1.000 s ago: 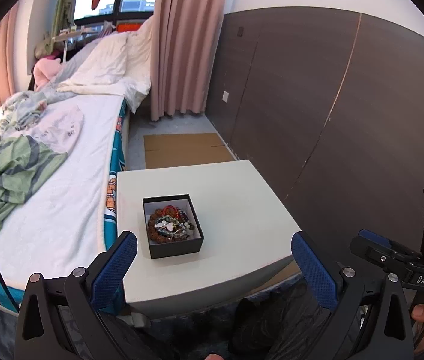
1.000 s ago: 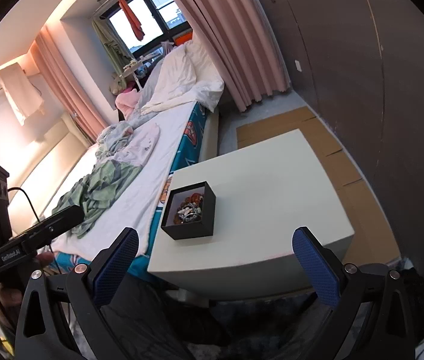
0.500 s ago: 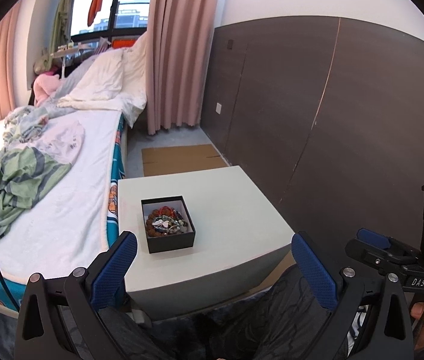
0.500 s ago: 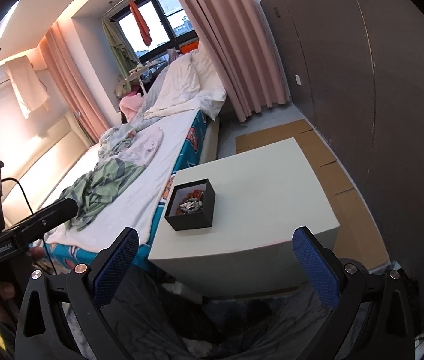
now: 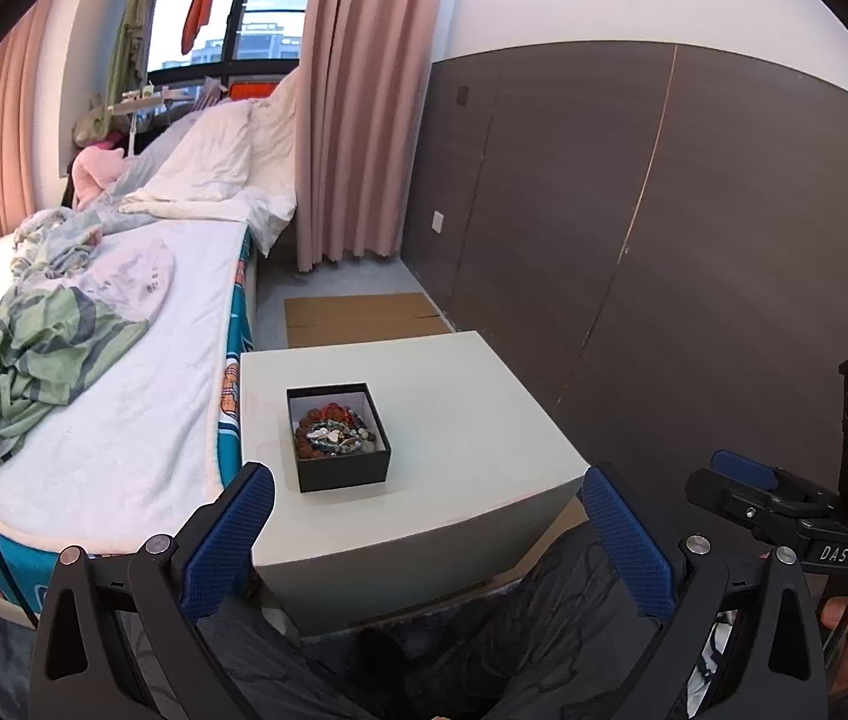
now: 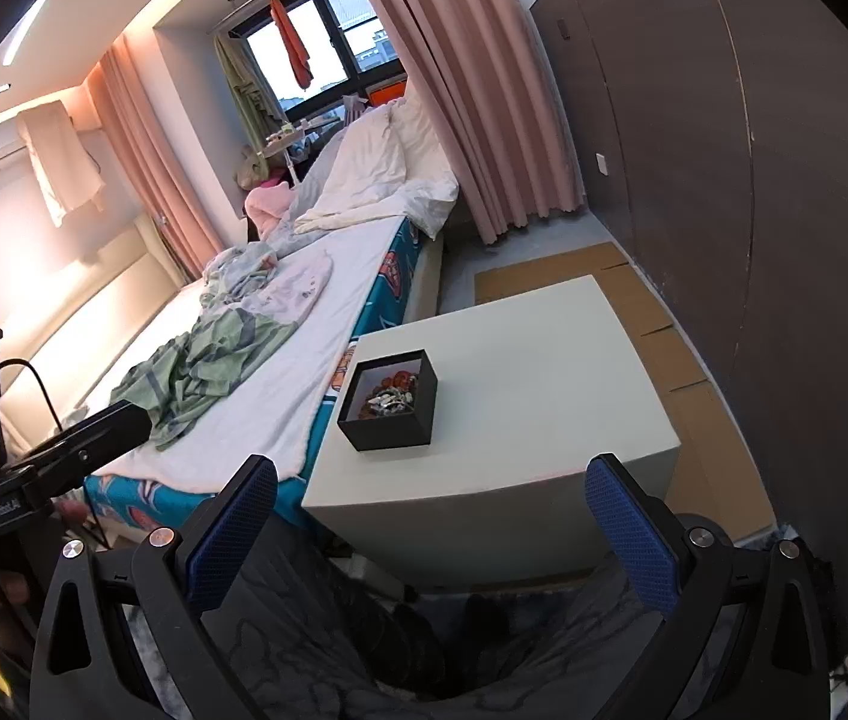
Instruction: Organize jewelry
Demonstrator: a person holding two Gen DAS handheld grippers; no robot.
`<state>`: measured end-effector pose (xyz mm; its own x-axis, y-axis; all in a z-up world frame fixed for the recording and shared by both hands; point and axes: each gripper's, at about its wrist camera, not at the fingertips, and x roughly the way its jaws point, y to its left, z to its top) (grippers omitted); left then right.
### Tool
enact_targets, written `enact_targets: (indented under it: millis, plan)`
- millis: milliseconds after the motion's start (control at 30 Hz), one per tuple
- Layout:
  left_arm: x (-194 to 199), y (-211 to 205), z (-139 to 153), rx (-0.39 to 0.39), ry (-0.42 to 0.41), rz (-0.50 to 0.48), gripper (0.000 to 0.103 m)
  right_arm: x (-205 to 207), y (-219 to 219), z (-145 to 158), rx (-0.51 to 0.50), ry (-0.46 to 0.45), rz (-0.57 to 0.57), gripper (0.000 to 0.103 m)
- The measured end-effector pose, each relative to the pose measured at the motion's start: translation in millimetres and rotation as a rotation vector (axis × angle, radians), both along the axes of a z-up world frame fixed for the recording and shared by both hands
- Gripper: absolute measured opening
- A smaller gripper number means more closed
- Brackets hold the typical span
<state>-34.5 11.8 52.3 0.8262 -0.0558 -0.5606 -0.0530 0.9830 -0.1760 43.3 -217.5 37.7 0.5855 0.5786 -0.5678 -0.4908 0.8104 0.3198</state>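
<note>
Where the white square-topped table (image 5: pixel 454 414) stands just beside the bed (image 5: pixel 123 408), 1 small black open-topped cardboard box (image 5: pixel 339 471) sits on its near-left part, well clear of the far and right edges.

Contents: a heap of mixed jewelry (image 5: pixel 333 429), with brown bead strands, a red-orange piece and pale metallic pieces lying tangled together inside the box. No piece shows on the table outside it. That fits jewelry already gathered in as well as jewelry waiting to be sorted out; which, the views do not settle.

Handling, as judged: each piece light and limp, the strands likely to snag one another and lift in a clump; beads hard, smooth and prone to slip between flat pads; fine links possibly fragile. Best hold would be on 1 bead strand at the top of the heap, pinched across the cord. The box looks stiff and light, and is best taken by 1 wall.

Left hand-held gripper (image 5: pixel 424 528): fingers spread wide, holding nothing, short of the table's near edge. Right hand-held gripper (image 6: pixel 430 531): likewise spread and holding nothing.
</note>
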Motion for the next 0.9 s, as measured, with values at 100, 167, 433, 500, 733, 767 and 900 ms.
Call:
enact_targets:
  millis: [100,167,433,500,733,767,900]
  plan:
    - [-1,-3,-1,0.007,-0.003,-0.008,0.102,-1,0,0,-0.002,-0.001,-0.001,0.103]
    - [-2,-5,-1,0.008,-0.004,-0.013,0.102,-2,-1,1,-0.003,-0.002,-0.003,0.103]
    - [-5,-10,-3,0.010,0.005,-0.027,0.102,-3,-3,-2,0.005,0.009,-0.008,0.103]
    - [-5,-11,-4,0.016,0.004,-0.027,0.102,-3,-3,-1,0.000,0.004,-0.006,0.103]
    - [-7,-14,-1,0.030,-0.005,-0.016,0.102,-7,-8,0,0.014,0.002,-0.013,0.103]
    - [-7,-14,-1,0.028,-0.004,-0.017,0.102,-8,-9,0,0.014,-0.001,-0.014,0.103]
    - [-7,-13,-3,0.037,0.000,-0.013,0.102,-12,-9,0,0.020,-0.004,-0.024,0.103]
